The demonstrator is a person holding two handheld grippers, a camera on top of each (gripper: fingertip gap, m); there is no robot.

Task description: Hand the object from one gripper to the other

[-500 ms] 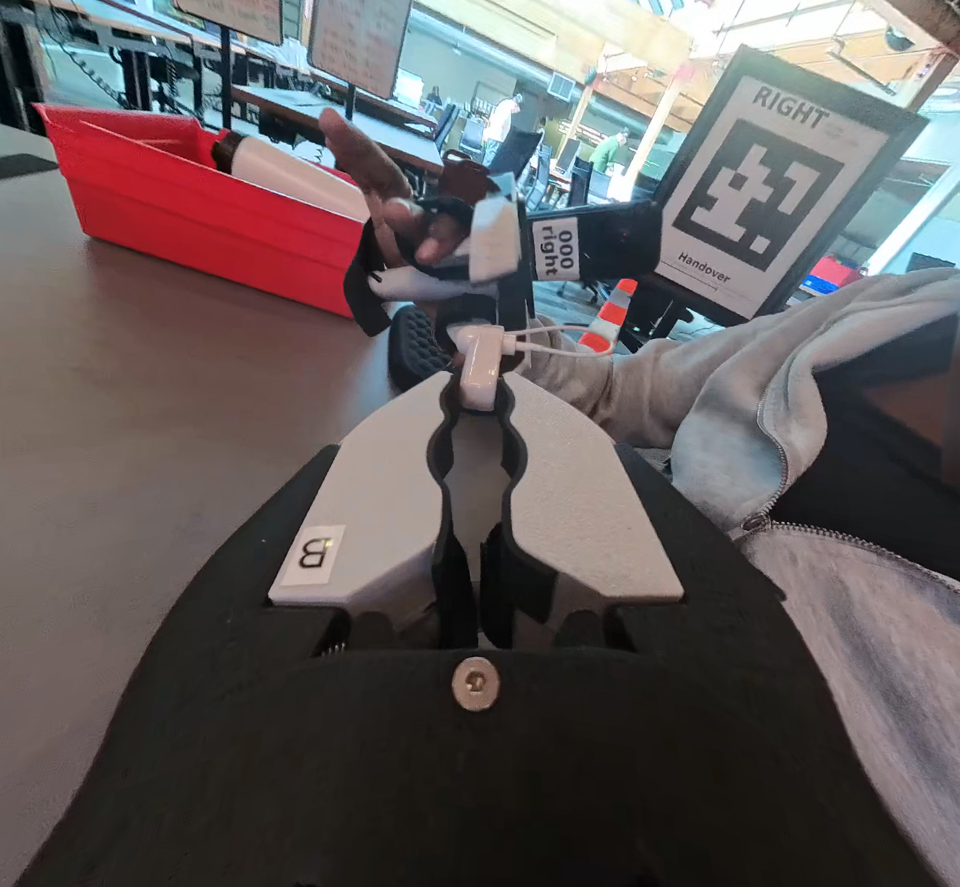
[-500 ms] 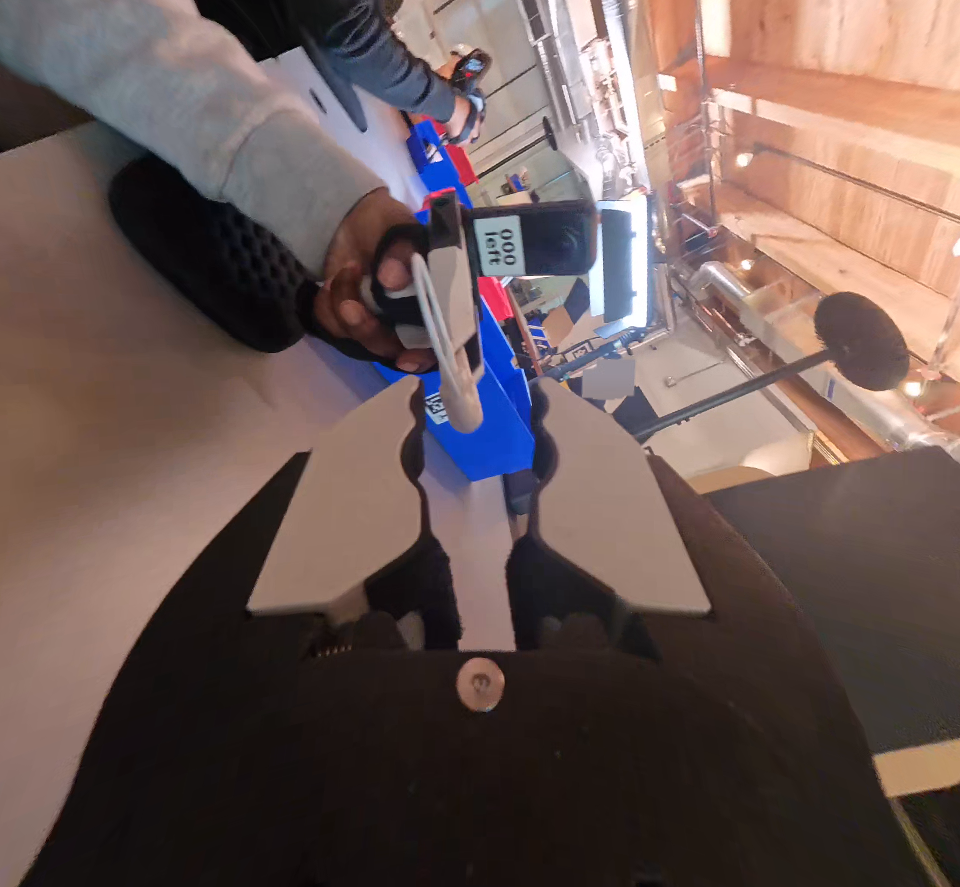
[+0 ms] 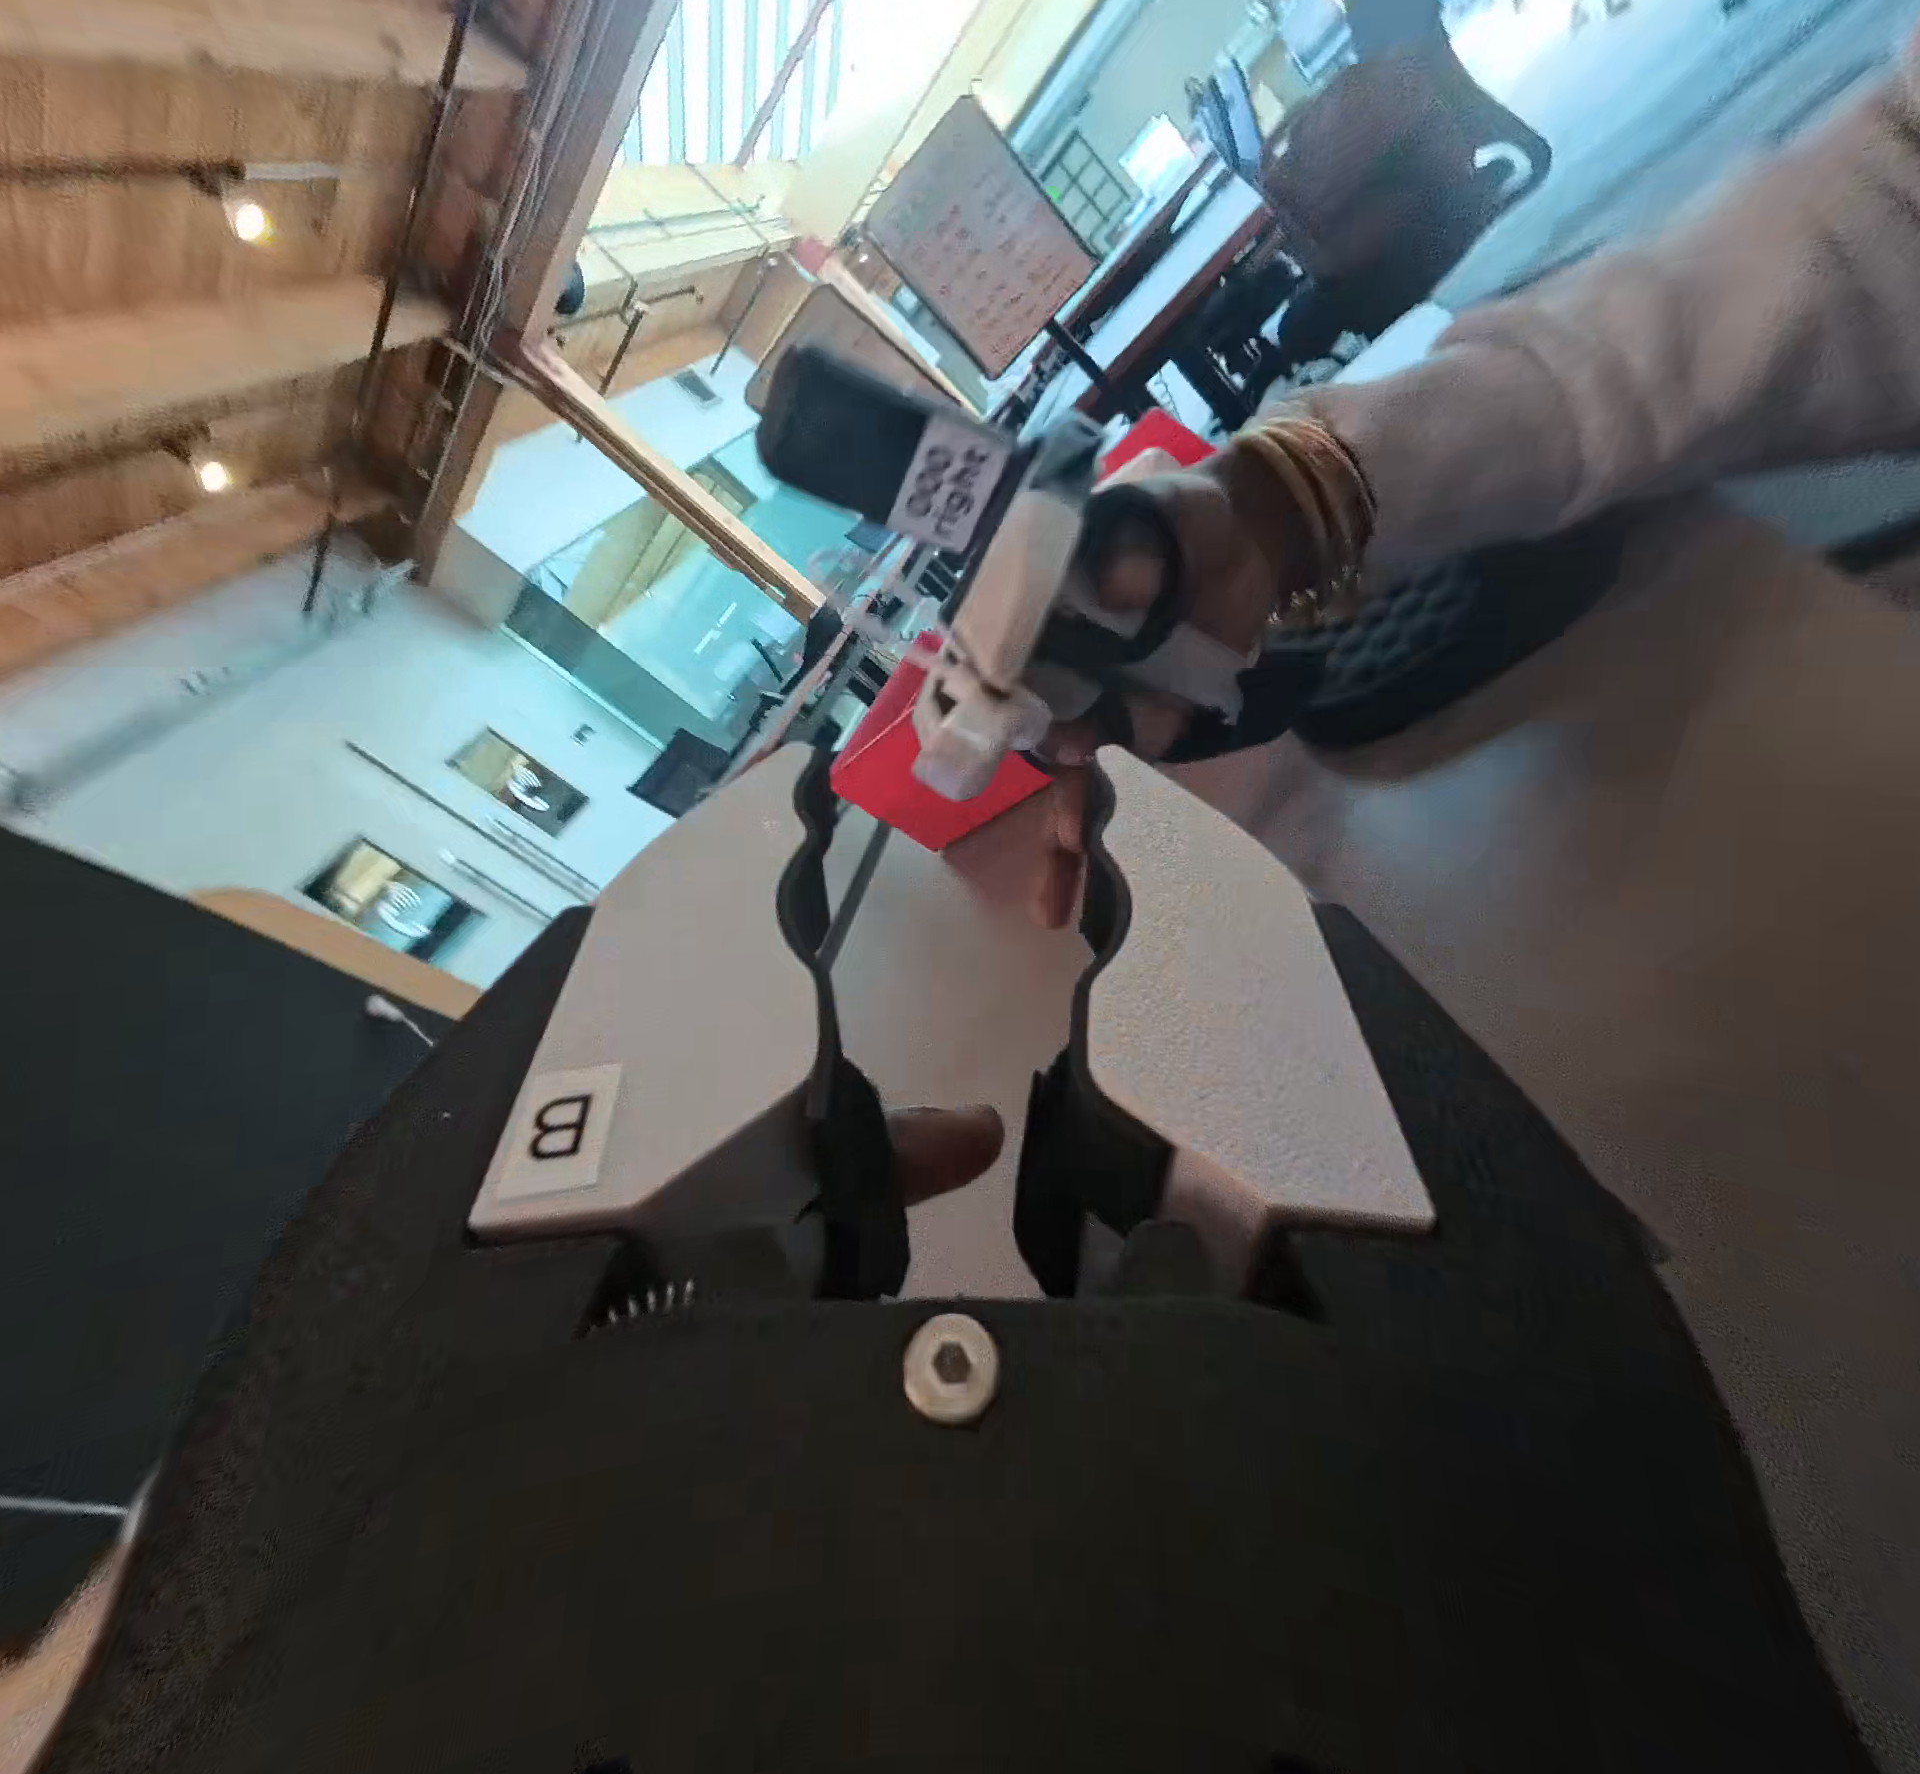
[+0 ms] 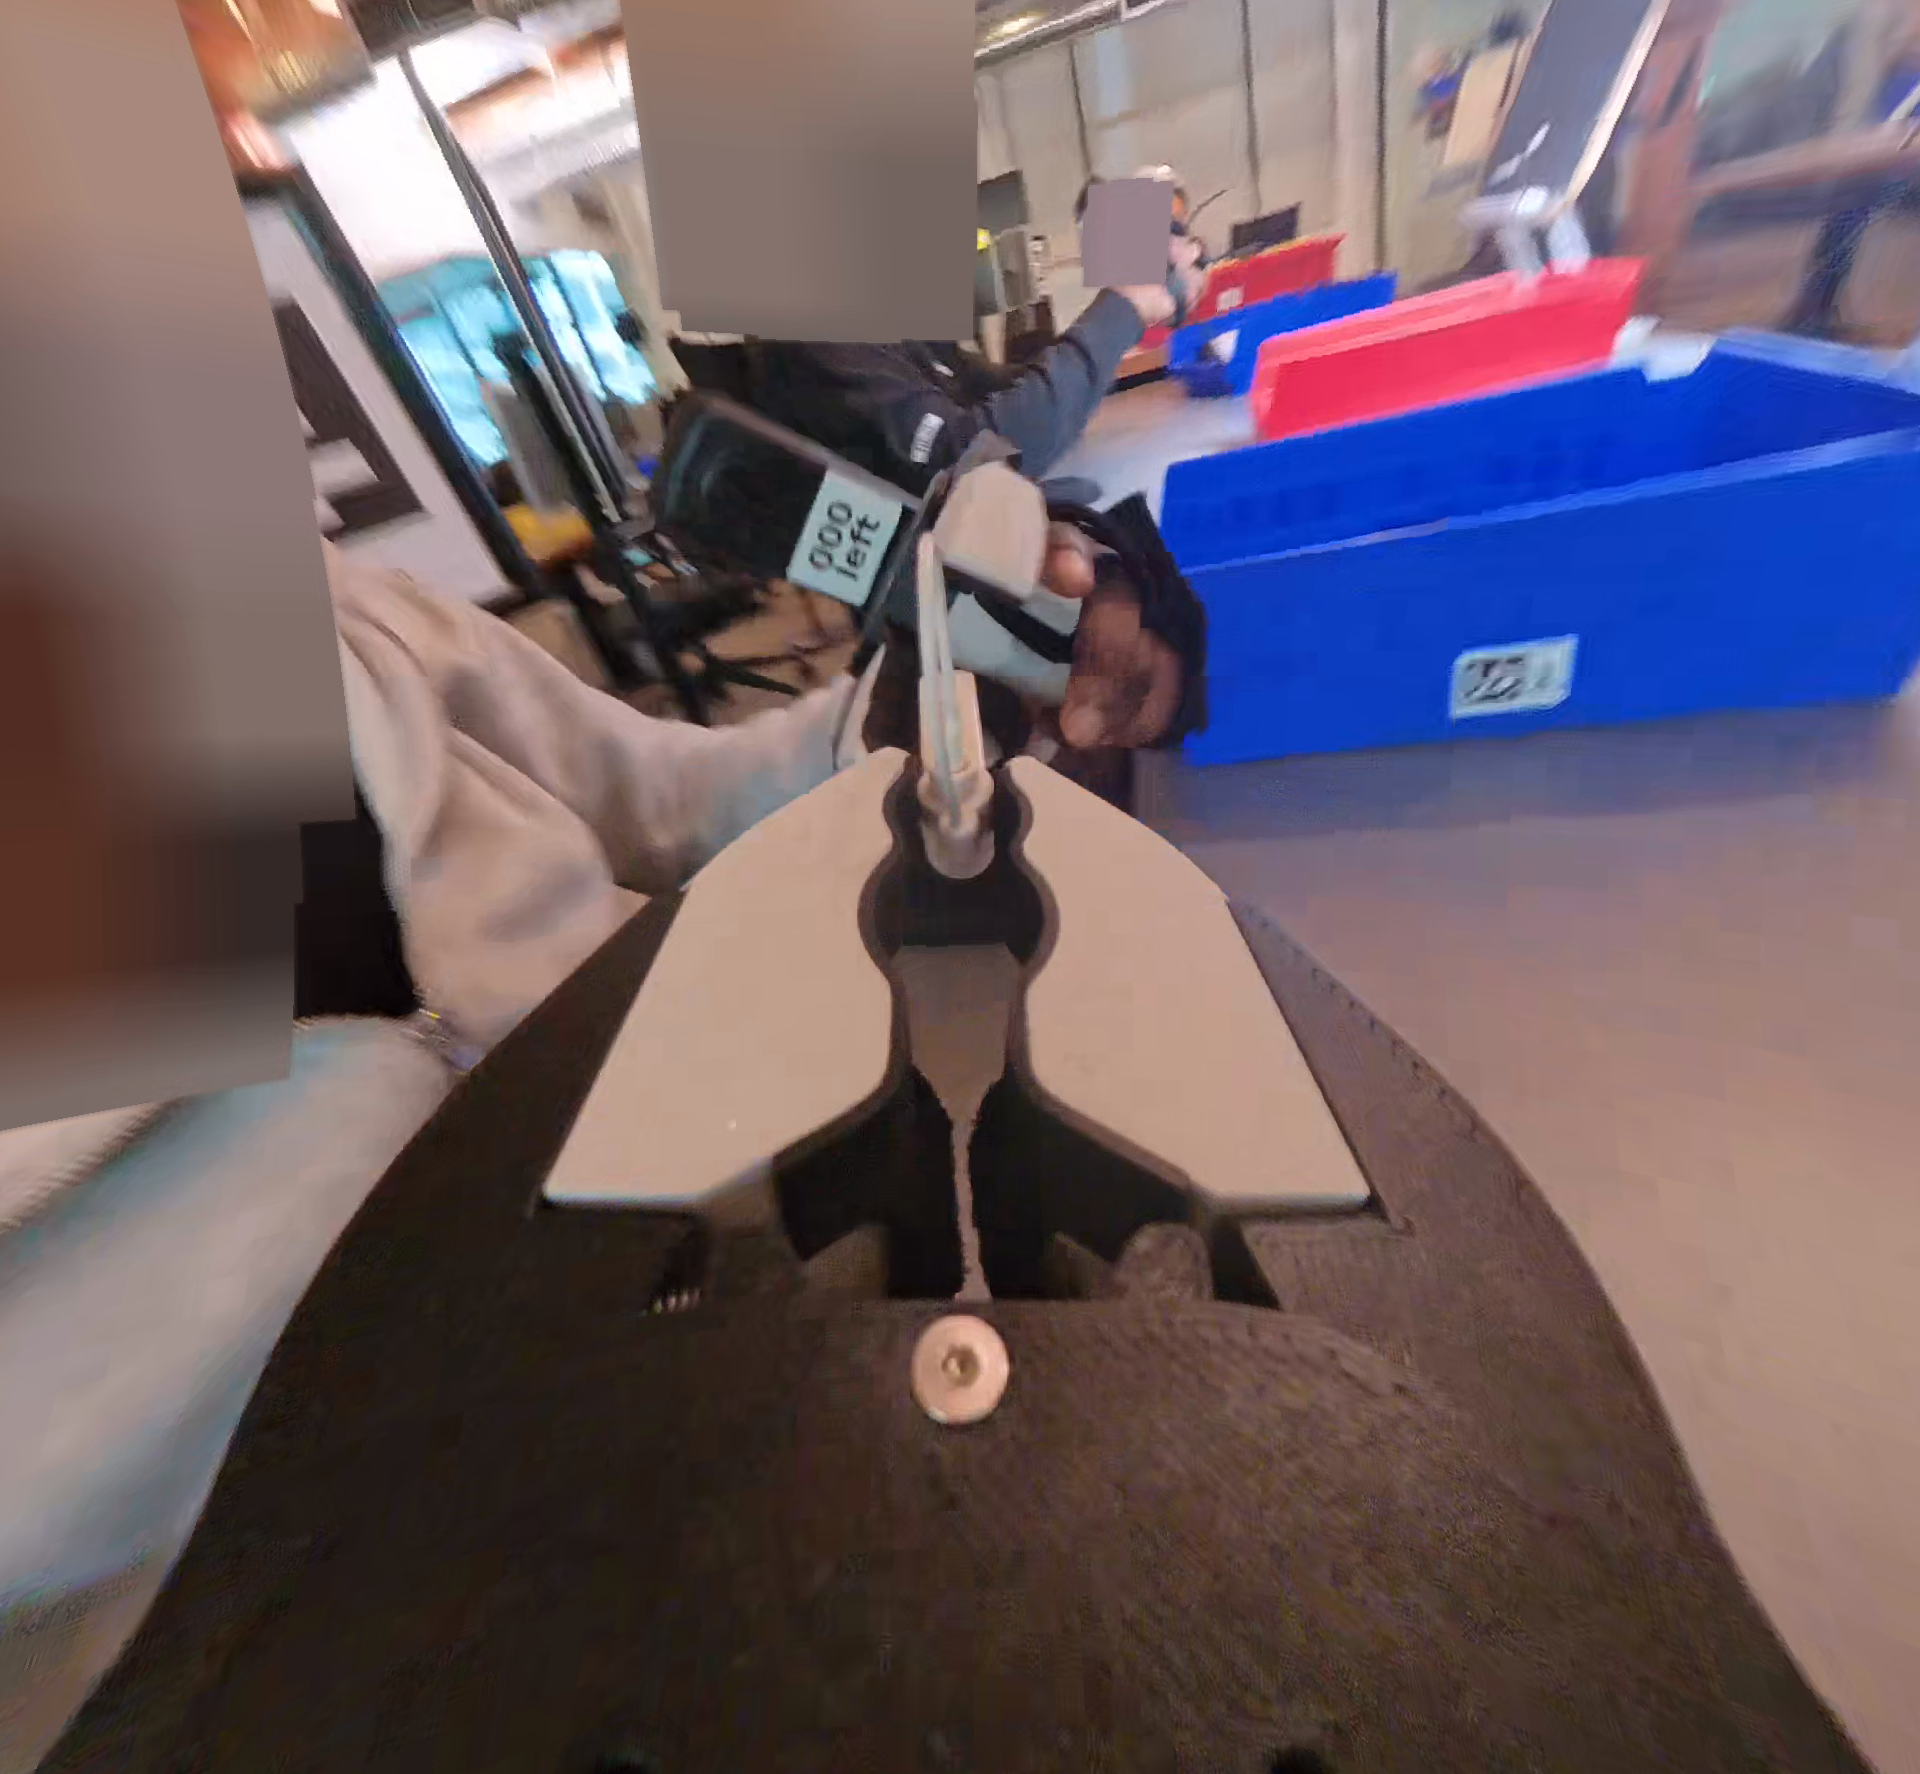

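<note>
Two grippers meet tip to tip above the table [image 4: 1558, 945], and the handover looks to be at its release stage. At far left in the right wrist view a soft grey fleece sleeve [image 4: 540, 789] leads in to the left gripper [image 3: 951, 799]; its flat, pale, matte fingers with scalloped inner edges stand well apart, clamping nothing. In the middle sits the white adapter [image 4: 954, 831], a small, smooth, hard plastic block; it is pinched at the very tips of the right gripper [image 4: 954, 774], whose fingers are drawn in against it, one on each side. From the left wrist view the adapter [image 3: 971, 742] shows just ahead of the spread left fingertips, with a glossy red plastic bin [image 3: 904, 789] behind it; whether it touches either fingertip I cannot tell through the blur. Right of that, the hand [image 3: 1174, 581] on the right gripper's trigger, then a black pad with a honeycomb texture [image 3: 1434, 623] lying on the table. At far right in the right wrist view stands a rigid blue plastic bin [image 4: 1558, 581] with straight walls.

I judge the next move to be drawing the left gripper straight back, clear of the adapter; the right grip is shallow and the plastic slick, so any sideways brush could twist it loose.
</note>
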